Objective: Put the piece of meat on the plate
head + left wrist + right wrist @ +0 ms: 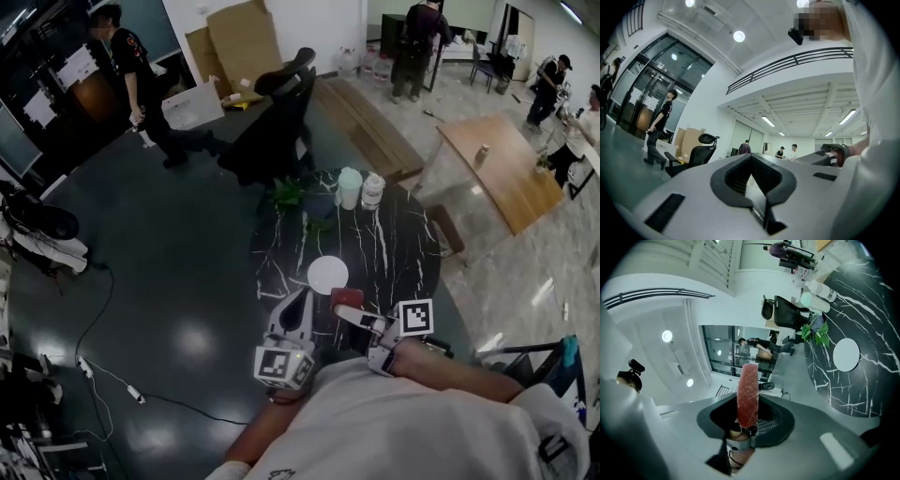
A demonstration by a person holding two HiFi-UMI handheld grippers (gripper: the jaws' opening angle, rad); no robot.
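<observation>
**Mia:** Where is the meat?

**Ben:** The flat red piece of meat [747, 394] is in the right gripper [747, 417]. The two jaws pinch it at one end. The rest of it pokes out in front of them.

**Mia:** Is it on the plate?

**Ben:** Not yet. The round white plate [328, 275] lies on the round black stone table with white lines [403, 253]. In the head view the meat [345, 298] is just beside the near edge of the plate, a little to the right. It is held in the gripper and does not lie on the plate.

**Mia:** Can the right gripper view see the plate too?

**Ben:** Yes. That view is tipped on its side, so the table [876, 310] and the plate [846, 355] show at the right.

**Mia:** What about the other gripper?

**Ben:** The left gripper [298, 305] is close beside the right gripper [349, 311], at the near edge of the table. Its jaws are pressed together with nothing between them. Its own view shows the tips [751, 164] meeting in a point.

**Mia:** What else is on the table?

**Ben:** Two white tubs [361, 189] stand at the far side, well apart from the plate. A green leafy plant [291, 195] is near them. A black office chair [277, 117] stands on the floor behind the table.
</observation>
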